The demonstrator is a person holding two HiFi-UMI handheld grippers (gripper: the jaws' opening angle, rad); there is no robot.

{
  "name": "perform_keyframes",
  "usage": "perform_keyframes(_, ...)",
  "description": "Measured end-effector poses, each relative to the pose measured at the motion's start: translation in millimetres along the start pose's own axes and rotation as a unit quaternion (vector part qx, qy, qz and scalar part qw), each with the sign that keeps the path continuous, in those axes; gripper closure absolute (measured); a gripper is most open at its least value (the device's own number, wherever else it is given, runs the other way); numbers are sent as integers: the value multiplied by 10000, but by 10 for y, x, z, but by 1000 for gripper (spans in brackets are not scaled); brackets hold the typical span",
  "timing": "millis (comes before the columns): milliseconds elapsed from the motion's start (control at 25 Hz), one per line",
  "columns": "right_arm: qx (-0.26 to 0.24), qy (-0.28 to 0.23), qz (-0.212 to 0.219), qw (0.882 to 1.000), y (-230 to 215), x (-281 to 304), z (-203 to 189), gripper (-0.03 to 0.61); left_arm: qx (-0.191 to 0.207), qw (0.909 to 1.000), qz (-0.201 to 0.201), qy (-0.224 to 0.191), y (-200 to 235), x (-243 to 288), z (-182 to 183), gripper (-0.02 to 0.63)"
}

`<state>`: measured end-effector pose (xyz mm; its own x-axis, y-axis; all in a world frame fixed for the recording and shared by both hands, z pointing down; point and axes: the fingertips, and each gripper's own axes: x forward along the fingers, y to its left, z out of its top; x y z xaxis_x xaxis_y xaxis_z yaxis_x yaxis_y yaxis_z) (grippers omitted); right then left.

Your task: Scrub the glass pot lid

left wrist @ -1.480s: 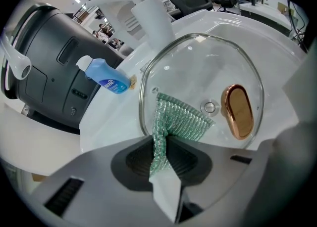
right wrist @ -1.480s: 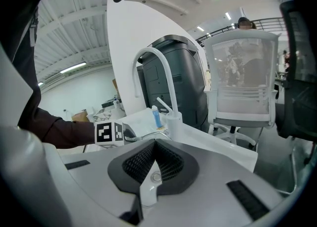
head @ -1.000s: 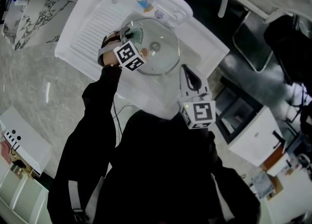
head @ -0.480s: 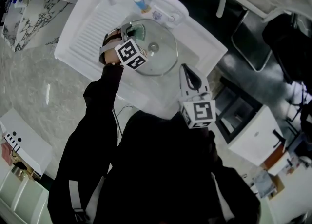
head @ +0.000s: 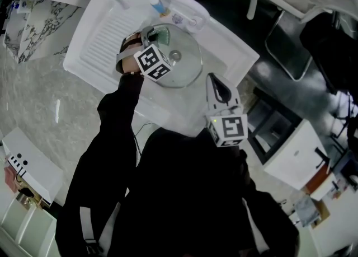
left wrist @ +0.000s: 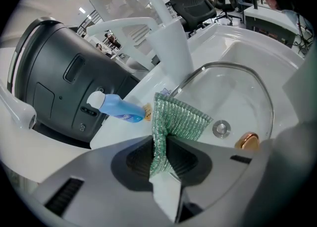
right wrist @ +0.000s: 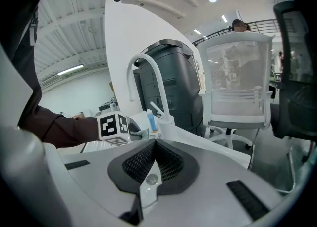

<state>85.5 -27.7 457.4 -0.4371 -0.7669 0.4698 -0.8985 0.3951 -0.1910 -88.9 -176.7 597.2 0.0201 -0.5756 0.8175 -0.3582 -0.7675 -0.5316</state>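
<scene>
The round glass pot lid (head: pixel 182 60) lies in the white sink basin (head: pixel 235 43), its metal knob (head: pixel 175 55) at the centre. My left gripper (head: pixel 155 38) is shut on a green mesh scrub pad (head: pixel 163 36) at the lid's far-left rim. In the left gripper view the scrub pad (left wrist: pixel 179 119) hangs from the shut jaws over the lid's rim (left wrist: pixel 247 77), near the knob (left wrist: pixel 221 128). My right gripper (head: pixel 216 83) hovers at the sink's near edge, shut with nothing in it. In the right gripper view the right gripper (right wrist: pixel 152 147) points towards the tap.
A white tap (left wrist: pixel 166 33) arches over the sink's far side, with a blue bottle (left wrist: pixel 118 109) lying beside it. A ribbed draining board (head: pixel 106 32) lies left of the basin. A copper-coloured round piece (left wrist: pixel 247 141) shows under the lid. A dark grey machine (left wrist: pixel 64 82) stands behind the sink.
My left gripper with the scrub pad has shifted slightly to the right along the lid's far rim. The right gripper has stayed put.
</scene>
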Motion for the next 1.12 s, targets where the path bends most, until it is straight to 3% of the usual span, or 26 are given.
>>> perform_keyframes(480,16,-68,-55,10000,-19,-40,57,575,24,9998,21,-199,23,-99,171,543)
perform_keyframes(880,-118,-197,-74,9997,47,-139,159,575,-943,9928,-210,-713,166,-629,266,543)
perform_keyframes(1120,-180,-258,-91,9995,123,-250,187,575,-1265,9868,-331,-953,55,-958,274,543)
